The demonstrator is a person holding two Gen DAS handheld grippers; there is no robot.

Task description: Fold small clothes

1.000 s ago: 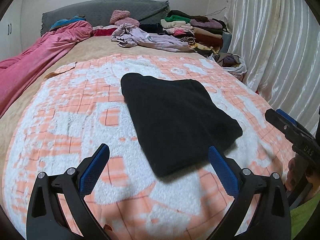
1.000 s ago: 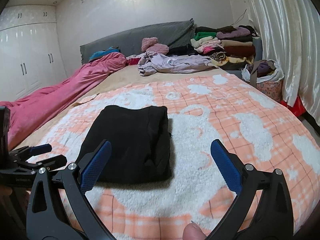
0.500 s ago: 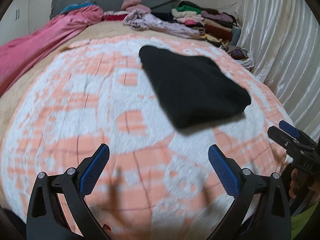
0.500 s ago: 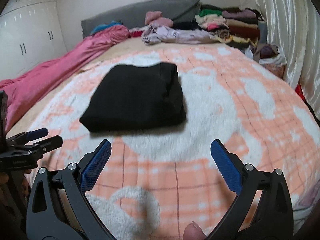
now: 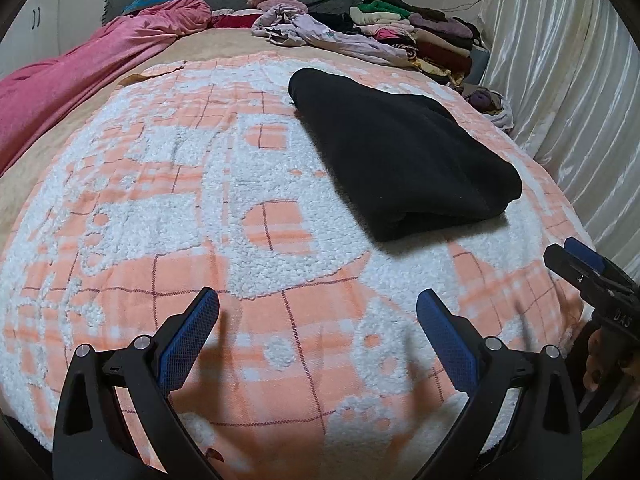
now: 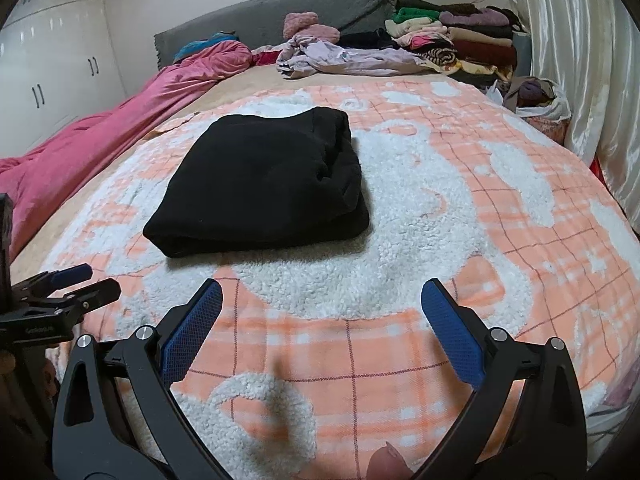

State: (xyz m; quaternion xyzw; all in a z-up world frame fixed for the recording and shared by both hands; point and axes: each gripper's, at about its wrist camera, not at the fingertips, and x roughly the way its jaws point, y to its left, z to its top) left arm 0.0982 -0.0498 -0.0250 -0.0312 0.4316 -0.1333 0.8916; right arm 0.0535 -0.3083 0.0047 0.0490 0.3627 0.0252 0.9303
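Note:
A black garment (image 5: pixel 404 156) lies folded into a thick rectangle on the orange-and-white fleece blanket (image 5: pixel 200 216); it also shows in the right wrist view (image 6: pixel 264 184). My left gripper (image 5: pixel 318 300) is open and empty, held over the blanket short of the garment and to its left. My right gripper (image 6: pixel 320 292) is open and empty, held back from the garment's near edge. Each gripper shows at the edge of the other's view, the right gripper (image 5: pixel 576 256) and the left gripper (image 6: pixel 80 284).
A pink duvet (image 5: pixel 80 72) lies along the left side. A lilac garment (image 6: pixel 340 60) and a stack of folded clothes (image 6: pixel 460 40) sit by the grey headboard (image 6: pixel 280 12). A bag of clothes (image 6: pixel 536 96) and white curtains (image 6: pixel 580 60) are at right.
Both grippers have drawn back toward the near edge of the bed, away from the folded black garment. The garment has not moved. Both stay open.

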